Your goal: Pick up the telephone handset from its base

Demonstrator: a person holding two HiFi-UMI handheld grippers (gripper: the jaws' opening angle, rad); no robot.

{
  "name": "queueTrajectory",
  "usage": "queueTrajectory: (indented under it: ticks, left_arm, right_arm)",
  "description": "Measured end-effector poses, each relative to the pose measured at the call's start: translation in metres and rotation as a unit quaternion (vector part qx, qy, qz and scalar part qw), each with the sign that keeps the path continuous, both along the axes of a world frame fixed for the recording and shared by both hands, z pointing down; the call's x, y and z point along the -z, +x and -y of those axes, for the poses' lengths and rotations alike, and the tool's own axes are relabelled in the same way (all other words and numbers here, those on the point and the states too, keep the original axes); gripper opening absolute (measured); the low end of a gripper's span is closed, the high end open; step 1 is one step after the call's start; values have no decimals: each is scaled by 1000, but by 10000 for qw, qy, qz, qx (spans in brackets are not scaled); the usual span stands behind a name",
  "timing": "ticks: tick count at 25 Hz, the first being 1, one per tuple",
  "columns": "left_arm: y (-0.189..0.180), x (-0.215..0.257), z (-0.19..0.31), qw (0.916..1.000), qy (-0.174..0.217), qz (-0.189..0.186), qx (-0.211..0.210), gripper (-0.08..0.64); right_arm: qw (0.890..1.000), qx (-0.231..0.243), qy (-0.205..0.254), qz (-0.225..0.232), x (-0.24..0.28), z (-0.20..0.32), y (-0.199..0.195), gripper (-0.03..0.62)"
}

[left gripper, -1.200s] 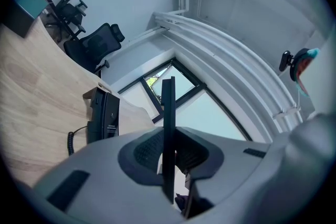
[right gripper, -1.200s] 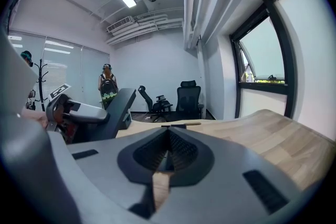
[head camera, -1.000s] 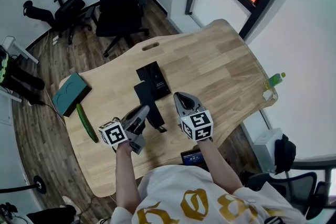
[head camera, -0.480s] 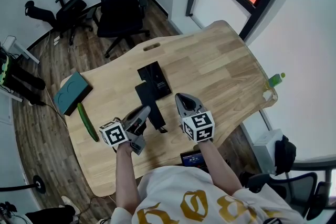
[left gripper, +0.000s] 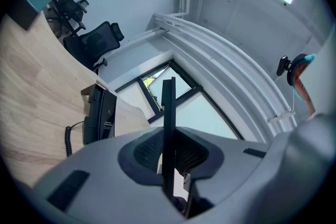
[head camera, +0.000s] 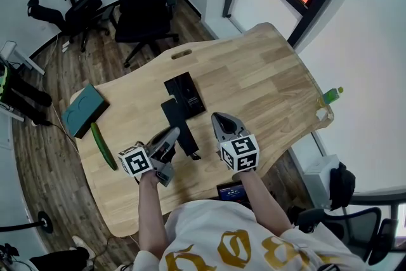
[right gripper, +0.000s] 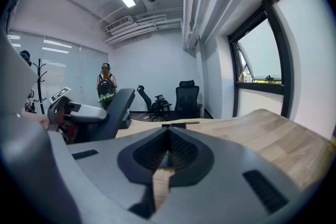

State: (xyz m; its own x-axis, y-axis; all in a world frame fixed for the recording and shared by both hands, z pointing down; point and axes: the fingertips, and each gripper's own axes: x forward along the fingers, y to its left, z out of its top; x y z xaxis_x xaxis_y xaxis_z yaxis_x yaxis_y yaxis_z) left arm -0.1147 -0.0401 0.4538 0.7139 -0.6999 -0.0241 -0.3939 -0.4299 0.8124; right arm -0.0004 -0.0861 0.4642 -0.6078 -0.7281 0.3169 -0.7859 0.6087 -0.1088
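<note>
left gripper (head camera: 172,134) is clamped on the telephone handset (head camera: 176,115), jaws part way apart with the handset filling the gap. in the left gripper view the handset (left gripper: 168,113) shows as a thin dark bar standing edge-on between the two jaws. in the right gripper view it (right gripper: 114,108) is a dark slab tilted up off the wooden table (head camera: 254,73), so it is off its cradle. it hangs just near and left of the telephone base (head camera: 187,93). the base sits flat near the middle of the table; the left gripper view shows it (left gripper: 100,115) with the coiled cord (left gripper: 68,140) beside it.

right gripper (head camera: 219,118) is just right of the handset and near of the base, not touching either. its jaws are together at the tip with nothing between them; only bare table shows behind them in the right gripper view (right gripper: 168,136).

teal box (head camera: 82,112) lies at the table's left edge, and a cucumber (head camera: 103,146) lies just near of it. black office chair (head camera: 143,3) stands on the floor beyond the far side. green bottle (head camera: 333,96) sits by the table's right edge.
</note>
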Motion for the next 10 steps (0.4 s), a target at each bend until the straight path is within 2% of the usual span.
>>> queueTrajectory:
  ticks: [10]
  left_arm:
    - [-8, -6, 2, 9999, -90, 33, 130, 72]
  right_arm:
    - [10000, 12, -14, -9, -2, -1, 1, 5]
